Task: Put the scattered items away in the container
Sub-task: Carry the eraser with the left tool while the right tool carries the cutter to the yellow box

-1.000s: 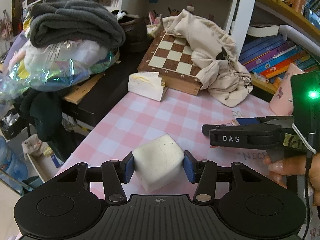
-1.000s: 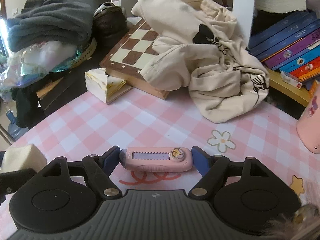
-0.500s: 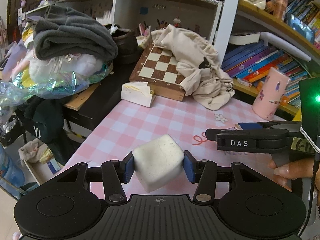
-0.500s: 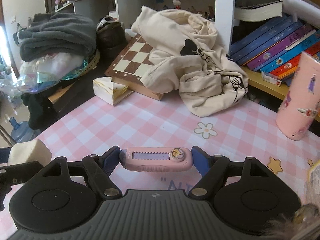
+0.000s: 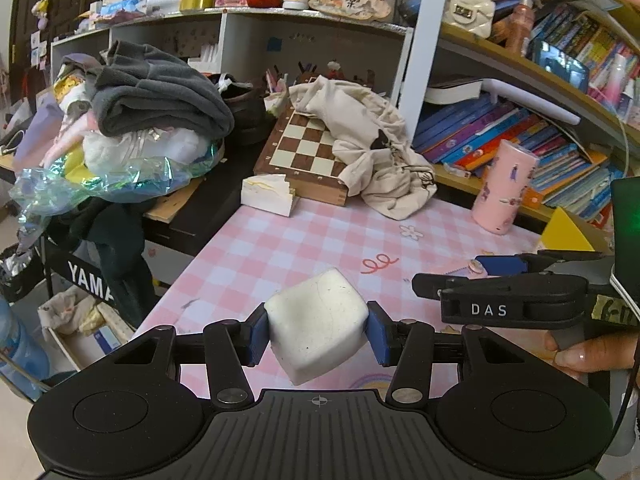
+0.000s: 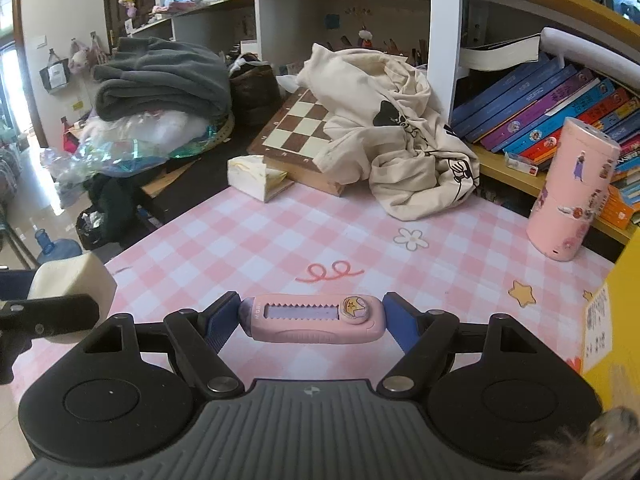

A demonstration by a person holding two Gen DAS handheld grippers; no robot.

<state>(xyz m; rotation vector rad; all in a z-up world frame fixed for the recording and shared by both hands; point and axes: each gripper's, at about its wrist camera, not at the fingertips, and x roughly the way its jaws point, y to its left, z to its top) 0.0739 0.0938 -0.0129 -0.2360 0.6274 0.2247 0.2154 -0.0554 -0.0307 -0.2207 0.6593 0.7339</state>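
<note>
Between left tool [image 5: 316, 332] pads | white scuffed cube [image 5: 316, 320]

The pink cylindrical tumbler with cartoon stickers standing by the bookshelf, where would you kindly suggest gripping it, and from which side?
Grip the pink cylindrical tumbler with cartoon stickers around its mid-body, coming level from the open pink checked tablecloth side. It stands upright with straight, smooth walls, so opposing pads probably seat squarely there. Books sit close behind it, leaving little room from the back.

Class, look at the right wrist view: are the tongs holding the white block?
No, the right tongs grip a pink utility knife end to end.
</note>
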